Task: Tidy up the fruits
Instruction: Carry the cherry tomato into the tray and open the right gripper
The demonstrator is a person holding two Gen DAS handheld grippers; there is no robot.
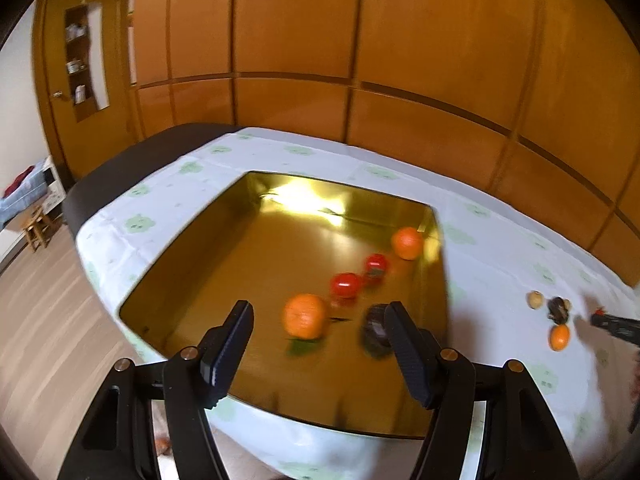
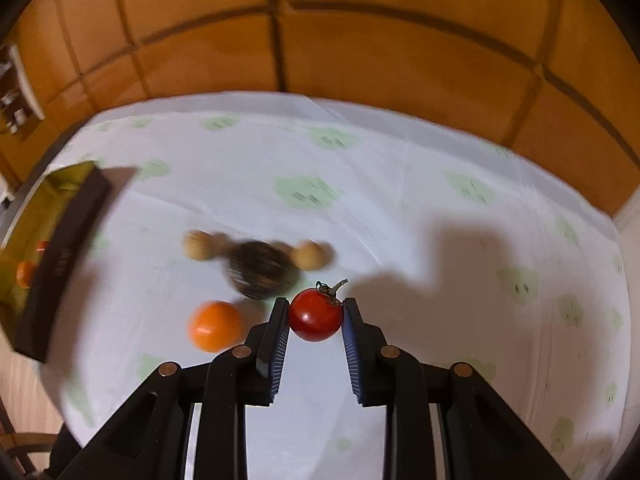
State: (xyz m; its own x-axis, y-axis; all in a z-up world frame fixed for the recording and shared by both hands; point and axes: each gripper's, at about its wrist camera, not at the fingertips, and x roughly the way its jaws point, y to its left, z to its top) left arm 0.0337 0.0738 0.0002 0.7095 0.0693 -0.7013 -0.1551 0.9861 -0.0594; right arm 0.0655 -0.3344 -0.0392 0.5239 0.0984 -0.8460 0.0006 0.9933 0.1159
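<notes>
The gold box [image 1: 224,256] holds two oranges, two tomatoes and one dark fruit. The right gripper [image 2: 316,312] squeezes a third tomato [image 2: 315,319]. The left gripper [image 1: 316,320] hangs wide apart over the box, gripping nothing.

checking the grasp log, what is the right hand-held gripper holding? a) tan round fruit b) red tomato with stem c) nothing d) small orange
b: in the right wrist view the right hand-held gripper has both fingers pressed on the red tomato, its stem pointing up.
</notes>
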